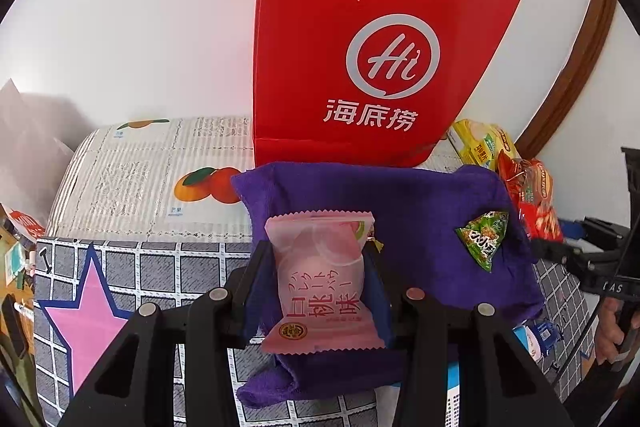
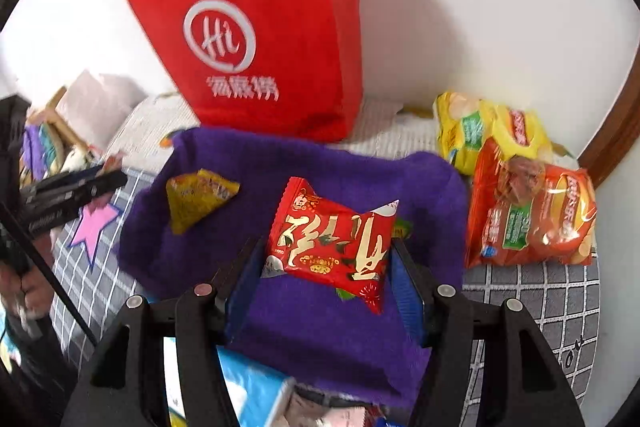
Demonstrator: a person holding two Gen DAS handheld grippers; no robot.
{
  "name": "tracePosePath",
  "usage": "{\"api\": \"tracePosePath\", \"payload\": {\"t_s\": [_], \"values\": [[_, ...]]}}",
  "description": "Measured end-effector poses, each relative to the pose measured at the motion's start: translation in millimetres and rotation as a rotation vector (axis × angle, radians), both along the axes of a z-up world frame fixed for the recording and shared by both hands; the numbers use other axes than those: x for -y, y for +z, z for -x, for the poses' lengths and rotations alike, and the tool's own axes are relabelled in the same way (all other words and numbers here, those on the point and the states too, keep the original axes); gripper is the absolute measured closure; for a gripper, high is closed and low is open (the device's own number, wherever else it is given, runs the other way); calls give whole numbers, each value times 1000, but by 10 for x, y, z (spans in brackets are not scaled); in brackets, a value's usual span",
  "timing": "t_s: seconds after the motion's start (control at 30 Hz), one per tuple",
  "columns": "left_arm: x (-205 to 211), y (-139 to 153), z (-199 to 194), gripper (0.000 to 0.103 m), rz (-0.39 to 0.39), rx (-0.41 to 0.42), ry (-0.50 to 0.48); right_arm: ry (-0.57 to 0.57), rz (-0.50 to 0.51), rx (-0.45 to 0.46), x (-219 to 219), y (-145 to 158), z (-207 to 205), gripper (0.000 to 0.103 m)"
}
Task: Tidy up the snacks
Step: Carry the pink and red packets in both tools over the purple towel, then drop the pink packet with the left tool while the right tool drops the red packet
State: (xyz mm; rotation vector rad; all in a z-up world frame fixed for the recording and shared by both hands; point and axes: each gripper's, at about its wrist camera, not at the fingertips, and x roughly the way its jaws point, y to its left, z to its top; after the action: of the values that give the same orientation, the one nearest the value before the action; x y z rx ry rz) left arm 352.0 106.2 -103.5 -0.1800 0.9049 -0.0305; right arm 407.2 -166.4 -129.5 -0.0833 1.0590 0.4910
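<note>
Pink peach snack packet (image 1: 324,279) clamped in left gripper (image 1: 320,279) over purple cloth (image 1: 420,203). Red snack packet (image 2: 332,243) gripped by right gripper (image 2: 328,259). Both judged light, crinkly, crushable; best held at sides.

Both wrist views steeply down, close over purple cloth (image 1: 400,195).

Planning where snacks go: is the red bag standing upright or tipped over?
Upright: the red bag stands on its base against the wall behind the purple cloth.

A home: patterned mat (image 1: 120,267), white wall (image 1: 140,27), wooden door frame (image 1: 580,75).
</note>
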Motion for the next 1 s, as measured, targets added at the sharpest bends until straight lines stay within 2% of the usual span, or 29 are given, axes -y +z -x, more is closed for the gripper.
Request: {"api": "tracePosePath", "payload": {"t_s": [0.13,0.3,0.53,0.73,0.93,1.0], "values": [[27,-12,-6,60,-10,-2,-5,-47,-28,-71,114,-100,-101,41],[44,-44,-25,60,-15,-12,-4,-98,26,-127,187,-268,-190,41],[64,-102,-56,60,-2,-24,-10,-81,76,-138,150,-398,-202,41],[43,-229,-104,61,18,-66,7,-95,120,-163,81,-537,-261,41],[2,-334,-140,61,27,-96,39,-72,128,-146,9,-535,-238,40],[-10,-368,-153,61,40,-105,43,-61,148,-144,-22,-539,-242,37]]}}
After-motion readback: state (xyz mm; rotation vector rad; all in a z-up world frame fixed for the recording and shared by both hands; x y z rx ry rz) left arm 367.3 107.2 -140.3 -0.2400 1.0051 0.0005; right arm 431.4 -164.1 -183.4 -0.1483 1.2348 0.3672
